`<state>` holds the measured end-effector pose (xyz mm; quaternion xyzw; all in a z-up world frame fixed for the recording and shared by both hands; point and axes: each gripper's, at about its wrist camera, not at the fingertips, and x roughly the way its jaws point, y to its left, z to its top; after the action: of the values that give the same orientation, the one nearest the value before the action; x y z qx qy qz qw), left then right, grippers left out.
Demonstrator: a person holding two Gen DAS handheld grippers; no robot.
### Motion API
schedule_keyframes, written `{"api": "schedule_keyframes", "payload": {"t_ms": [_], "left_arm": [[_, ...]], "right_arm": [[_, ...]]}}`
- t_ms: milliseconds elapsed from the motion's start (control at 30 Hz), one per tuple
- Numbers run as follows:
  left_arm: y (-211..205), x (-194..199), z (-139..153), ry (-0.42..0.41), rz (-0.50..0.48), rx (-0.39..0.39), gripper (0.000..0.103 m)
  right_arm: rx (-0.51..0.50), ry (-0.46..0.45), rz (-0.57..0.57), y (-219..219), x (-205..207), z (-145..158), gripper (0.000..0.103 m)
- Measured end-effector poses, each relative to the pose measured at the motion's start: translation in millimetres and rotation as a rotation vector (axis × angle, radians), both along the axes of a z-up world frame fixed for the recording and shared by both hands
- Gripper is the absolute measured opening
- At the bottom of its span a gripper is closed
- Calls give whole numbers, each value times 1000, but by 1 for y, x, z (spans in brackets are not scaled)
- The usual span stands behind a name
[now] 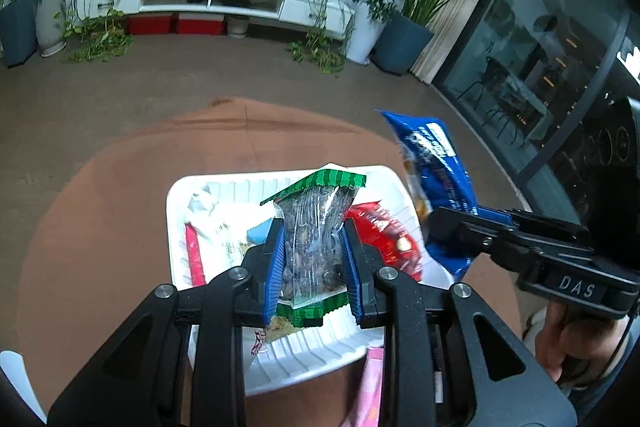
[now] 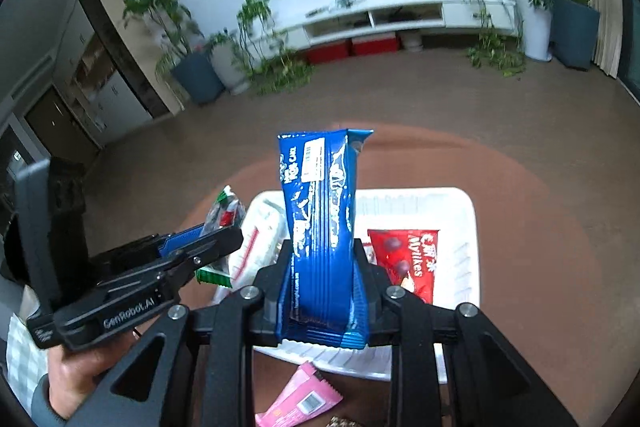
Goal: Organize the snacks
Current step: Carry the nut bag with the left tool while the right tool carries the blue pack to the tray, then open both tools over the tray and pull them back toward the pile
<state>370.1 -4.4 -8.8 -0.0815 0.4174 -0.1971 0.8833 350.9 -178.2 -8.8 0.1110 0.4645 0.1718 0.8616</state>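
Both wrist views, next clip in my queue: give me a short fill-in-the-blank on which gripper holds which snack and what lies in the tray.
1. The left gripper is shut on a clear nut packet with ____ edges.
2. The right gripper is shut on a ____ snack pack.
3. A red Mylikes packet lies in the ____ tray.
4. A ____ packet lies on the brown table outside the tray.

Missing words: green; blue; white; pink
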Motion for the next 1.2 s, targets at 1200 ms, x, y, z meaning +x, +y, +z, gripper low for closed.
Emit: {"api": "schedule_keyframes", "payload": {"t_ms": [1200], "left_arm": [[-26, 33, -79, 60, 13, 76, 59]], "right_arm": [[-61, 135, -21, 2, 23, -76, 39]]}}
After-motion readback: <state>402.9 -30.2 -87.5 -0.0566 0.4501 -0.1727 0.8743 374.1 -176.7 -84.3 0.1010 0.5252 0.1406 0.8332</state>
